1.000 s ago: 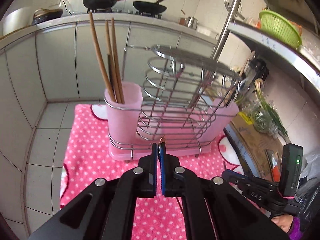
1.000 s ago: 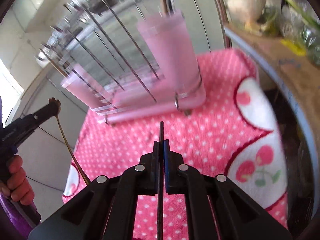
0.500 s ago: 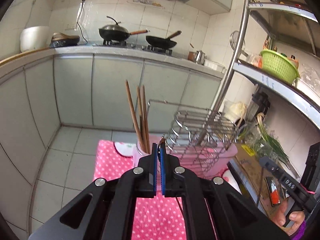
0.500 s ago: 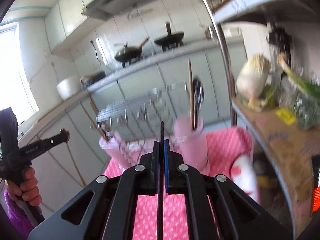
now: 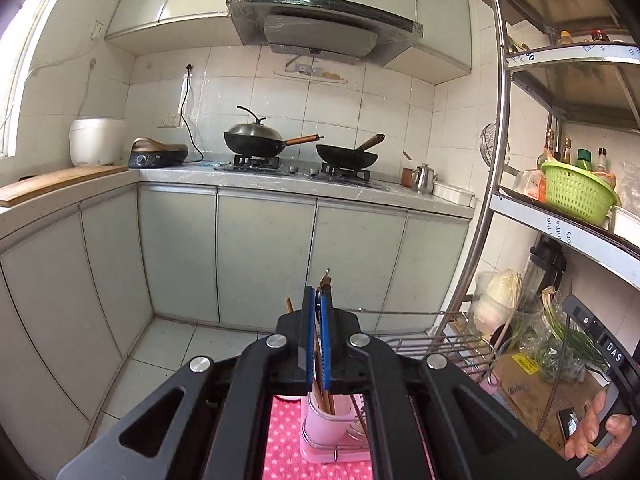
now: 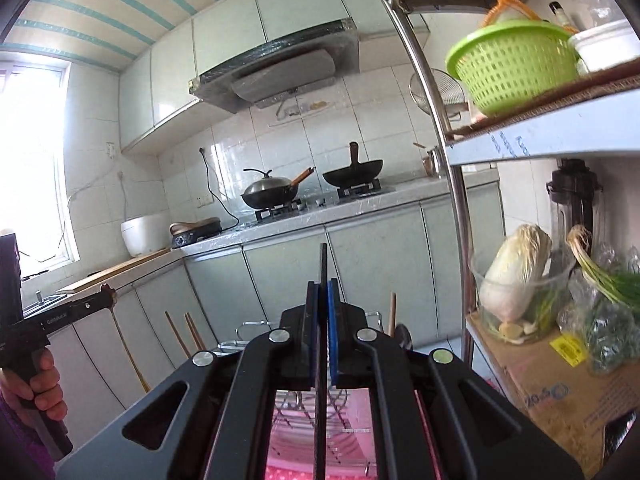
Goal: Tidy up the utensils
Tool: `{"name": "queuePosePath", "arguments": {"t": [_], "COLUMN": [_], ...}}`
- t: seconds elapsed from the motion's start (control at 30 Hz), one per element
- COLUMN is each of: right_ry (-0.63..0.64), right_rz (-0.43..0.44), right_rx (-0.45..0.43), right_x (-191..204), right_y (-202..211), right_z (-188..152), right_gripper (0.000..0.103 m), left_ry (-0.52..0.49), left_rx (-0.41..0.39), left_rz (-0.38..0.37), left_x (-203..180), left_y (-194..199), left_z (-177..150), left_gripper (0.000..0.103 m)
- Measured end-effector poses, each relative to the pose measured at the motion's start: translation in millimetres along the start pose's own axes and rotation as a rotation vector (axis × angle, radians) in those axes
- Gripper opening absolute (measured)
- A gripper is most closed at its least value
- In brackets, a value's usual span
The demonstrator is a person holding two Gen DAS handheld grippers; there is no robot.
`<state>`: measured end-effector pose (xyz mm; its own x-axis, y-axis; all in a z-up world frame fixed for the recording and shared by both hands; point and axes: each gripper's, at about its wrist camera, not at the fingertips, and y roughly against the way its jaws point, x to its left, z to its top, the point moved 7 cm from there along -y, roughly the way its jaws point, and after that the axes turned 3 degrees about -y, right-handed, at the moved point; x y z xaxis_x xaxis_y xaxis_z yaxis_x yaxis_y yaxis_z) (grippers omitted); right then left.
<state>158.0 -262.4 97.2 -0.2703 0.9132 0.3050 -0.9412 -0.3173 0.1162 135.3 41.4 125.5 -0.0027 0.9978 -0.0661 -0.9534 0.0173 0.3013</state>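
My left gripper (image 5: 319,300) is shut on a thin brown utensil handle (image 5: 325,278) whose tip pokes out past the fingers; in the right wrist view the utensil's shaft (image 6: 127,350) hangs below that gripper. My right gripper (image 6: 322,296) is shut on a flat black utensil handle (image 6: 323,264) that runs through the jaws. Both are raised above the rack. A pink cup (image 5: 328,420) with wooden chopsticks (image 5: 322,392) sits low in the left wrist view, in a wire dish rack (image 5: 440,350). The rack (image 6: 304,408) also shows under the right gripper.
The rack stands on a pink dotted cloth (image 5: 288,448). A metal shelf unit (image 5: 496,200) at the right holds a green basket (image 5: 576,192), cabbage (image 6: 516,272) and greens. Cabinets and a counter with two woks (image 5: 256,140) lie ahead.
Both grippers have lifted and tilted up, still shut on their utensils. The rack and pink cup have dropped from mid-frame to the bottom edge, and the kitchen wall now fills the views.
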Motion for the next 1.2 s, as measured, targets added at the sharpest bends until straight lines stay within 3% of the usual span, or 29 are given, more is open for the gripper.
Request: {"name": "queuePosePath", "arguments": {"t": [0.27,0.53,1.2], "right_ry": [0.041,0.058,0.095], "right_rz": [0.006,-0.028,-0.12], "right_rx": [-0.085,-0.198,-0.268], "right_x": [5,-5,-40], "right_y": [-4,-17,-69], "right_z": [20,18,-21], "right_gripper": [0.005,0.005,0.005], "left_ry": [0.004,-0.012,-0.058], "left_rx": [-0.076,-0.125,-0.112], "left_rz": [0.026,0.109,0.143], "left_x": [-3,3,-2], "left_y": [-5,-19,-77], "left_z": [19,16,-44], "left_gripper": [0.002,0.002,0.002]}}
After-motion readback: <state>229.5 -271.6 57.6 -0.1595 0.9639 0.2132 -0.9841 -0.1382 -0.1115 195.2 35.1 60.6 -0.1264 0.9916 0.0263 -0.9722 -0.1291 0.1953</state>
